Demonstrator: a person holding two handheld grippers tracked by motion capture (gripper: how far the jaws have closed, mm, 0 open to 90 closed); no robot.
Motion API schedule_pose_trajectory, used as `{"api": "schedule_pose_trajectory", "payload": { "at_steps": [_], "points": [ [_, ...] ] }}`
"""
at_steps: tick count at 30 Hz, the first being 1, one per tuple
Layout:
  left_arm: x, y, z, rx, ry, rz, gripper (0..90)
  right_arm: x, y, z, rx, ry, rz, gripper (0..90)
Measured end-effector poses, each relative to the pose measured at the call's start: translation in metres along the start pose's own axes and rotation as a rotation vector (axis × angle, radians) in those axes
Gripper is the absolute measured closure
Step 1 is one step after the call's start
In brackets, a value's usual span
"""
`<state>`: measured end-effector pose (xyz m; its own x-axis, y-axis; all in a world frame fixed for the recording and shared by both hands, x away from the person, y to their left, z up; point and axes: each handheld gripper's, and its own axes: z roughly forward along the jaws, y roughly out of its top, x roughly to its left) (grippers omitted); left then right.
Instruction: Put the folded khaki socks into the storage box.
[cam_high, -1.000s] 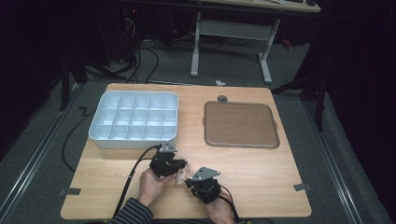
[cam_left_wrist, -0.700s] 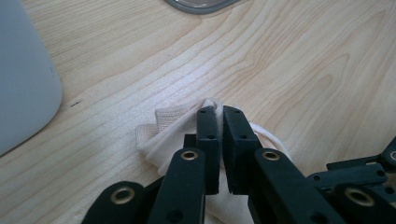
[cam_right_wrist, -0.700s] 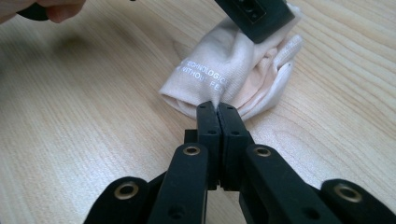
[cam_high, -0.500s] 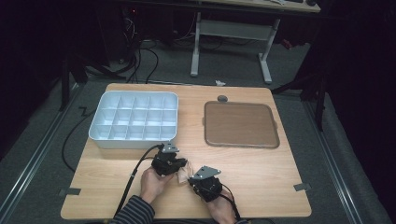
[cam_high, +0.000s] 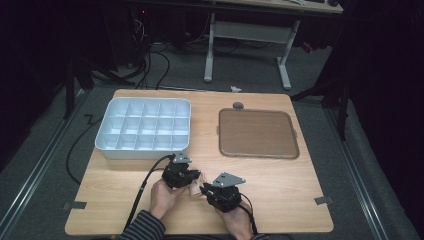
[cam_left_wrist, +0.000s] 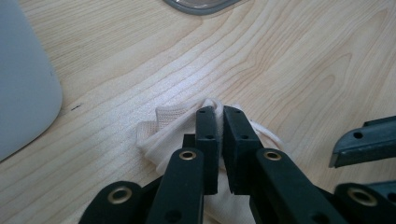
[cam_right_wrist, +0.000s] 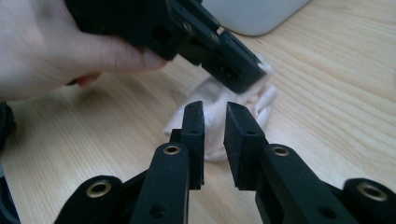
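Your left gripper pinches the small cream cloth pouch on the wooden tabletop, near edge. Right gripper jaws just opened, slightly spread, pouch beyond. High view adds white compartment tray far left.

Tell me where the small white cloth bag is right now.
In the high view the white cloth bag lies near the table's front edge, between the left gripper and right gripper, in front of the white compartment tray.
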<state>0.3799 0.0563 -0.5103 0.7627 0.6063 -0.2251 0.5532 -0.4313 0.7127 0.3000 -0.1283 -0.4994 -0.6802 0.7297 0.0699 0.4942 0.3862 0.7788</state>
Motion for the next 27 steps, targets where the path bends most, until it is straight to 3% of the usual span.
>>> {"api": "schedule_pose_trajectory", "payload": {
  "at_steps": [4, 10, 13, 19, 23, 25, 27],
  "points": [
    [0.002, 0.0, -0.001, -0.003, -0.015, -0.009, 84.8, 0.002, 0.005, 0.008, 0.013, -0.008, -0.018, 76.6],
    [0.003, 0.0, -0.002, -0.007, -0.032, -0.017, 83.7, -0.001, 0.004, 0.021, 0.045, -0.011, 0.019, 71.1],
    [0.003, 0.0, -0.003, -0.014, -0.051, -0.018, 81.6, -0.002, 0.001, 0.026, 0.076, -0.013, 0.019, 73.4],
    [0.002, 0.001, -0.013, -0.05, -0.073, -0.02, 72.9, -0.002, -0.001, 0.028, 0.086, -0.01, 0.017, 80.0],
    [0.0, -0.002, -0.026, -0.068, -0.03, -0.021, 61.2, -0.003, -0.002, 0.028, 0.082, -0.006, 0.017, 80.7],
    [-0.002, -0.005, -0.029, -0.056, 0.007, -0.006, 55.6, -0.003, -0.002, 0.028, 0.081, -0.01, 0.013, 80.6],
    [0.0, -0.009, -0.029, -0.039, 0.04, -0.021, 51.9, -0.002, -0.003, 0.028, 0.078, -0.013, 0.01, 80.6]
  ]
}}
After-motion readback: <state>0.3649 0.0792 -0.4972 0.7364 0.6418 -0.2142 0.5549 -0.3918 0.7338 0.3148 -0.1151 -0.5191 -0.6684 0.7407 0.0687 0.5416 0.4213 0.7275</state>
